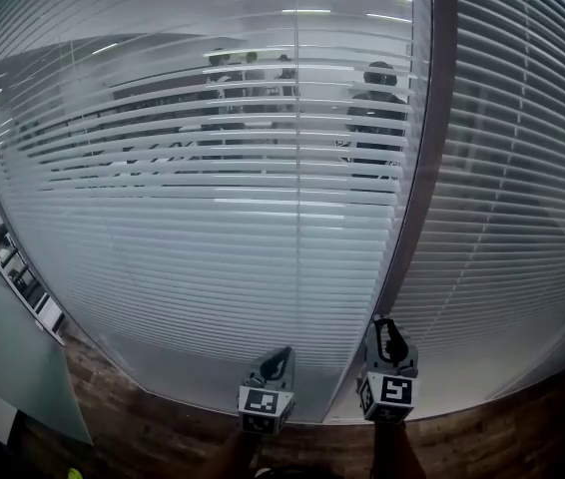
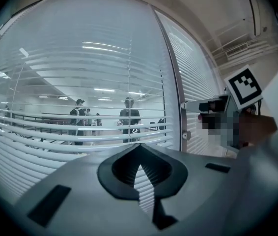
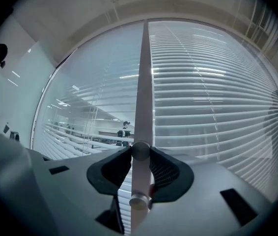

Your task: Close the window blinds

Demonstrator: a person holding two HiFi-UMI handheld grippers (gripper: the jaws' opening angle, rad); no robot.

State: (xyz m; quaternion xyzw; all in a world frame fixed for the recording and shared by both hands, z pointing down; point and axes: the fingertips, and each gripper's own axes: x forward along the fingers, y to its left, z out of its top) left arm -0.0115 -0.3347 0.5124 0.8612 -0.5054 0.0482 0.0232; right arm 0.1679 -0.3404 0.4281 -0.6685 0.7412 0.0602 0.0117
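Note:
Two panels of white slat blinds hang behind glass. The left panel (image 1: pixel 213 218) has its slats tilted partly open, so an office shows through. The right panel (image 1: pixel 522 168) looks nearly closed. A grey upright frame post (image 1: pixel 417 198) divides them. My right gripper (image 1: pixel 387 329) reaches to this post, and its tips sit against both sides of a small round knob (image 3: pixel 140 150). A second knob (image 3: pixel 138 200) lies lower on the post, between the jaws. My left gripper (image 1: pixel 282 355) is shut and empty, held level just left of the post, close to the left panel's lower slats.
Several people (image 1: pixel 377 108) stand in the office beyond the glass. A wood-pattern floor strip (image 1: pixel 143 417) runs under the window. A pale wall (image 1: pixel 3 367) with small fittings closes the left side. In the left gripper view the right gripper's marker cube (image 2: pixel 244 85) shows beside the post.

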